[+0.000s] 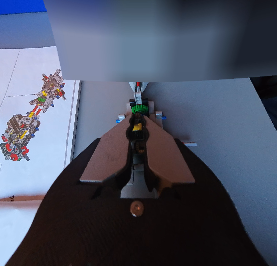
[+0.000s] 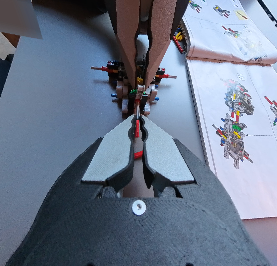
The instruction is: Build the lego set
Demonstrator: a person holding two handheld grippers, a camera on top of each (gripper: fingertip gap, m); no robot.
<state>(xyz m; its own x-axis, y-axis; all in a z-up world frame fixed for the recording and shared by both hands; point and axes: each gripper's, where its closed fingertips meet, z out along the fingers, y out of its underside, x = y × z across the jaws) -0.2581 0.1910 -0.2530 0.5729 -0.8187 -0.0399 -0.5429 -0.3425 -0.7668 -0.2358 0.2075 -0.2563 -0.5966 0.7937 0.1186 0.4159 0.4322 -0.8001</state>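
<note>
Left wrist view: left gripper (image 1: 138,117) narrow, tan fingers (image 1: 113,146) clamped on brick-built assembly (image 1: 140,107) resting on grey table (image 1: 209,123); green gear (image 1: 139,109) already mounted just past tips; open instruction booklet (image 1: 30,123) at left

Right wrist view: right gripper (image 2: 137,116) pinching red-and-grey axle (image 2: 137,108), its far end at assembly's front connector (image 2: 140,92), whether seated unclear; loose red piece (image 2: 138,154) on table below jaws

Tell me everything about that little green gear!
The green gear is a small toothed plastic wheel standing on edge in the brick model on the grey table. It sits against black pieces, under a light grey connector. The left gripper has its fingertips right beside it.
</note>
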